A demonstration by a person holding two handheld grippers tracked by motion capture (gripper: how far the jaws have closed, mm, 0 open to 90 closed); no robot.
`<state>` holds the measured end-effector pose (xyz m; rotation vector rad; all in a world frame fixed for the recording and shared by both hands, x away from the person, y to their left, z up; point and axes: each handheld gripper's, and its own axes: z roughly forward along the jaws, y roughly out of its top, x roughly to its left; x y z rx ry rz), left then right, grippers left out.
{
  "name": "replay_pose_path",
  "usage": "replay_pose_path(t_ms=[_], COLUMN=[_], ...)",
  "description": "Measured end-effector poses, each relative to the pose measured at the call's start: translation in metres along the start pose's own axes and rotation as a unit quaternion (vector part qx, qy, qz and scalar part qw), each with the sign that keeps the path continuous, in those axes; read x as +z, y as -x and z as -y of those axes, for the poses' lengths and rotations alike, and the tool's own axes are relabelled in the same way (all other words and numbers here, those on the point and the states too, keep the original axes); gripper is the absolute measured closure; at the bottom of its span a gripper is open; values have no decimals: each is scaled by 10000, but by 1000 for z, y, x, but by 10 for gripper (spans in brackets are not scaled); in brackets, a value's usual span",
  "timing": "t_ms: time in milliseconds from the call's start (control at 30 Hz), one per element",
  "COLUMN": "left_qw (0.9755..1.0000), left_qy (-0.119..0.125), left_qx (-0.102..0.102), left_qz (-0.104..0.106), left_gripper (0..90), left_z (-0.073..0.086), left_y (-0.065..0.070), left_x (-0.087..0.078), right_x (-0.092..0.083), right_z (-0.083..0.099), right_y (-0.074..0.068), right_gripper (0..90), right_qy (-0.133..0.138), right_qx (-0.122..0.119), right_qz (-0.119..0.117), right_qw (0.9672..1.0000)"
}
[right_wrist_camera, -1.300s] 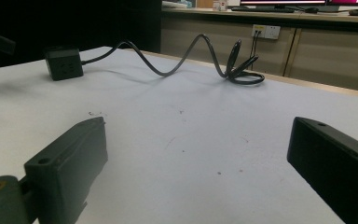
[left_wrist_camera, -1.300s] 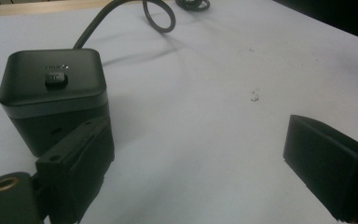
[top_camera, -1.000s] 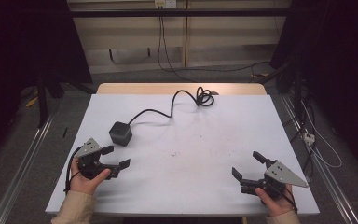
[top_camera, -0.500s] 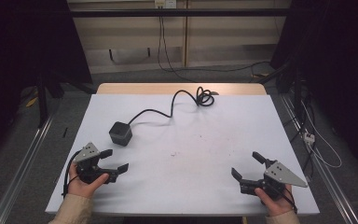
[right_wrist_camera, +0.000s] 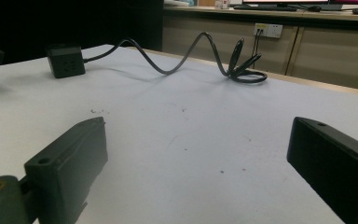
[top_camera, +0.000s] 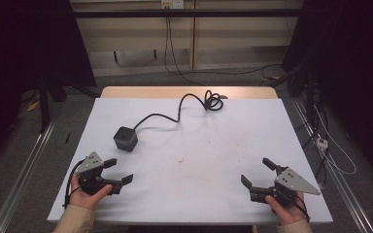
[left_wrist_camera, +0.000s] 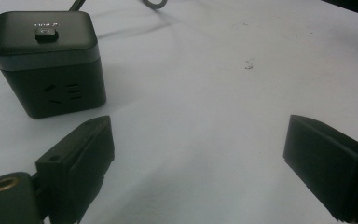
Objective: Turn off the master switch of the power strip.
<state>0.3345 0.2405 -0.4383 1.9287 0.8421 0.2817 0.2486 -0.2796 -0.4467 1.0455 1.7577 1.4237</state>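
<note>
Resting on a white table (top_camera: 194, 194), a black cube-shaped power socket (top_camera: 125, 139) stands upright in the left half of the surface, its top face carrying a small button and its near side face showing outlet slots in the left gripper view (left_wrist_camera: 46, 60). A black cable (top_camera: 167, 116) leaves the socket's far side, curves across the table toward the far edge and ends in a loose coil (top_camera: 214, 101) near the wooden strip along that edge; in the right gripper view the same cable (right_wrist_camera: 168, 60) arches above the surface before reaching the coil (right_wrist_camera: 247, 70). The left gripper (top_camera: 116, 171), held in the person's left hand (top_camera: 87, 191) near the front left corner, lies just short of the socket and apart from it, with its jaws spread wide and nothing between them; in the left gripper view the socket sits just beyond the left-hand jaw. The right gripper (top_camera: 258, 172), held in the right hand (top_camera: 284, 206) near the front right corner, is well apart from the socket, its jaws likewise spread wide and empty over bare table. A few small dark specks (top_camera: 180, 159) mark the table's centre. Beyond the table, a wall outlet (right_wrist_camera: 268, 30) with plugged leads is visible in the right gripper view.
</note>
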Motion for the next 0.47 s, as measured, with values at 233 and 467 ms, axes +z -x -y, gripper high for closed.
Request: replay_pose_path(t_ms=[233, 467], left_qw=[10000, 10000], left_qy=[10, 24], left_qx=[57, 65], left_qz=[-39, -51], left_gripper=[84, 84], left_z=[0, -1], left_y=[0, 1], left_x=[1, 2], right_x=[1, 2], right_z=[0, 1], right_y=[0, -2], right_gripper=[43, 43], right_qy=[-38, -70], right_qx=[-9, -38], right_qz=[-23, -26], right_qw=[10000, 10000])
